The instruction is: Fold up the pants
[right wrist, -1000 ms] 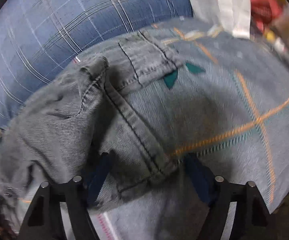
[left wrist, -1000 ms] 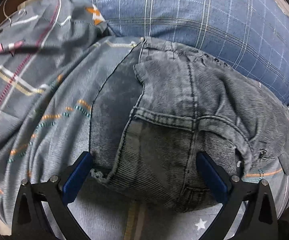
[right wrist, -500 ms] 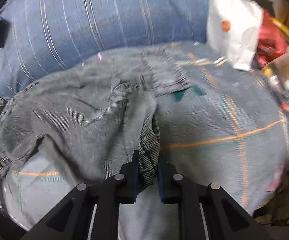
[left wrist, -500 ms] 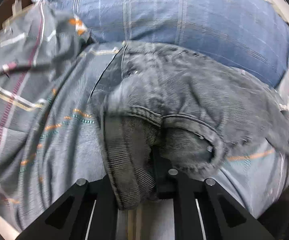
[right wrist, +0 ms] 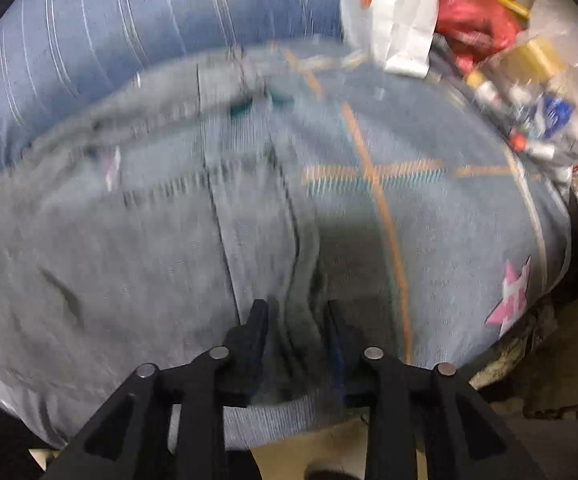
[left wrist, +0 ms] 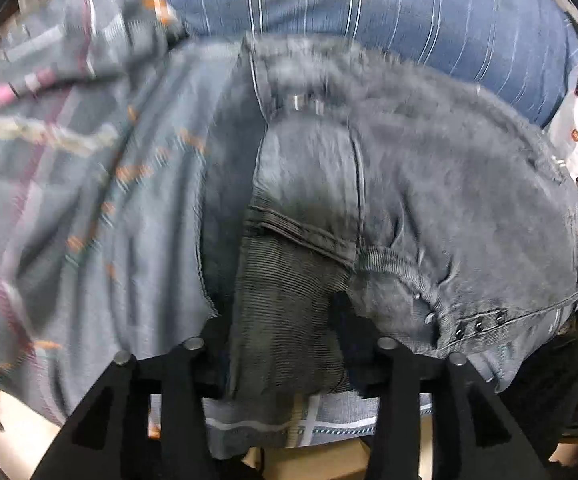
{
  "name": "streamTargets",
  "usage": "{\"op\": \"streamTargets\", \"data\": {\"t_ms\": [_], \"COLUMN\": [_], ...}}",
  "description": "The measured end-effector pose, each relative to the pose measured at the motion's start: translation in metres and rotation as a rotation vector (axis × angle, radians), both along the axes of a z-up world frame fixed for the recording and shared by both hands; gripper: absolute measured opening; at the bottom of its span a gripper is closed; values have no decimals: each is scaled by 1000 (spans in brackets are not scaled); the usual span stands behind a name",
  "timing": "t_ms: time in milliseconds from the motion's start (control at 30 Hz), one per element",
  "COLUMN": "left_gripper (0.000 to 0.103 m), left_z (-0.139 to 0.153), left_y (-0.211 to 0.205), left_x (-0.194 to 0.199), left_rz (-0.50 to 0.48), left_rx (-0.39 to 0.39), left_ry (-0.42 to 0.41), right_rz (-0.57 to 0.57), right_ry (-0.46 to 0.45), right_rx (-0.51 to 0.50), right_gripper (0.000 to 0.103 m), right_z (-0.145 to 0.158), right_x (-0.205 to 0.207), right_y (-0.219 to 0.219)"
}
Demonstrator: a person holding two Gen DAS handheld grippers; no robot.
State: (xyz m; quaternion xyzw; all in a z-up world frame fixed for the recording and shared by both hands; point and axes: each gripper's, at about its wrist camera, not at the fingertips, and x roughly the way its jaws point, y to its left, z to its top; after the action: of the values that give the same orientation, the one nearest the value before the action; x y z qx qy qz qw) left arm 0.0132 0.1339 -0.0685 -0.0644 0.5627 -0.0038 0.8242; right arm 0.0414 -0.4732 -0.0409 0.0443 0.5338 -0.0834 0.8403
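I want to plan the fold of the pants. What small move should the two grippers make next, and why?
Probably let go fully and lift clear. Both the left gripper and the right gripper have their jaws opening, with a fold of the grey pants between each pair. The pants lie bunched on the patterned bedspread, so a fresh grip seems needed.

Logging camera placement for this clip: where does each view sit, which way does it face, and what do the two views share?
Left wrist: sits on the left hand-held gripper, looking steeply down along its fingers at the dark jeans on a patterned bedspread; only the opening black fingers show, a fold of denim between them.
Right wrist: sits on the right hand-held gripper, also facing steeply down, its fingers opening around a denim fold, clutter at the bedspread's right edge.
Shared: jeans, bedspread, blue plaid pillow, white bag.
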Motion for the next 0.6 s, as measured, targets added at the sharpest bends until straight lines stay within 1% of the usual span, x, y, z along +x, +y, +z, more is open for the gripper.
{"op": "streamTargets", "data": {"t_ms": [33,67,100,133,167,200,233,267,300,367,400,433,467,500,533,567,600], "left_gripper": [67,76,77,80,81,81,81,81,81,80,80,80,80,80,79,71,63], "left_z": [17,30,43,55,63,66,66,62,54,31,21,12,5,-3,-11,-18,-24], "left_y": [2,5,7,10,12,14,15,15,15,11,8,5,0,-3,-8,-11,-13], "left_x": [1,4,9,17,31,44,64,85,99,131,145,158,163,172,175,180,183], "left_rz": [11,21,35,49,66,82,92,96,103,112,115,118,115,113,113,112,109], "left_rx": [39,59,75,78,67,53,22,-25,-55,-71,-71,-73,-75,-70,-58,-42,-27], "left_ry": [-47,-85,-133,-181,-218,-230,-230,-225,-215,-174,-151,-135,-123,-111,-94,-75,-55], "right_rz": [-24,-50,-75,-90,-84,-63,-37,-34,-27,-35,-44,-53,-57,-61,-66,-64,-53], "right_ry": [-44,-89,-133,-170,-188,-184,-162,-142,-111,-63,-45,-15,4,29,52,43,36], "right_rx": [11,21,32,50,84,108,128,130,131,117,106,98,100,102,100,84,70], "right_gripper": [53,59,66,66,66,66,66,66,66,63,58,51,46,33,23,21,16], "right_z": [14,27,39,50,58,58,55,48,39,18,9,-2,-12,-21,-29,-32,-30], "right_x": [4,9,17,29,51,72,104,123,146,181,189,202,200,206,208,208,206], "right_y": [-6,-12,-15,-19,-18,-15,-11,-6,-3,2,2,3,-1,-1,0,0,3]}}
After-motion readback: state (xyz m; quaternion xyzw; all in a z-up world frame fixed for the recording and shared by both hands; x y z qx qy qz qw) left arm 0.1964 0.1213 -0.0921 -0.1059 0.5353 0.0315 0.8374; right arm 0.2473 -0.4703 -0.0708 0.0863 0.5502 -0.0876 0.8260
